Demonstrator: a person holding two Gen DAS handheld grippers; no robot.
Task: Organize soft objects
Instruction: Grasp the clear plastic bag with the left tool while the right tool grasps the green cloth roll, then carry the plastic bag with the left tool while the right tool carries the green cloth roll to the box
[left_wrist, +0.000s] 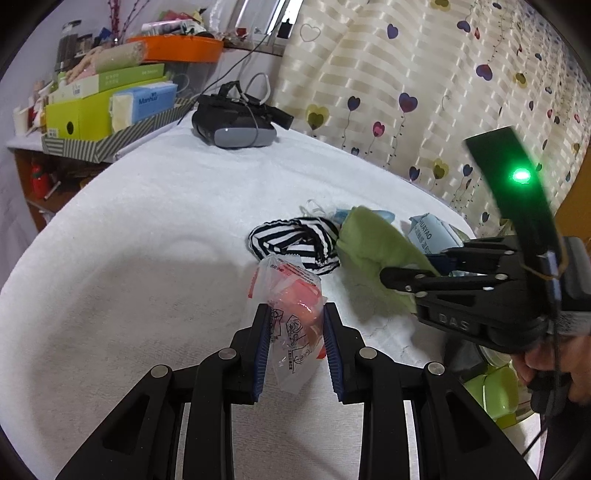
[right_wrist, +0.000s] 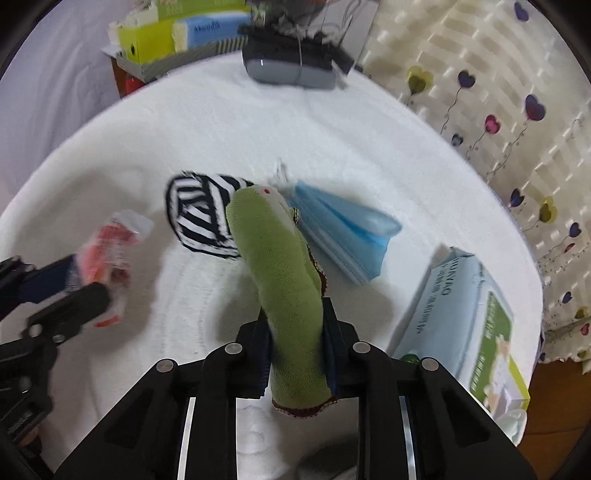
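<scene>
My left gripper (left_wrist: 294, 314) is shut on a clear plastic packet with red contents (left_wrist: 290, 295), held just above the white towel (left_wrist: 147, 258). My right gripper (right_wrist: 295, 314) is shut on a green sock (right_wrist: 280, 258), which stretches forward from between its pads. The same sock (left_wrist: 373, 243) shows in the left wrist view, with the right gripper (left_wrist: 413, 277) at its near end. A black-and-white striped cloth (right_wrist: 201, 216) lies beside the sock's toe. A blue face mask (right_wrist: 343, 229) lies to the sock's right. The packet (right_wrist: 110, 243) in the left gripper (right_wrist: 74, 284) is at the left.
A pale blue tissue pack (right_wrist: 465, 317) sits at the table's right edge. A dark VR headset (left_wrist: 236, 122) rests at the far end. Boxes in a striped tray (left_wrist: 107, 107) crowd the shelf at the far left. A heart-print curtain (left_wrist: 424, 92) hangs behind.
</scene>
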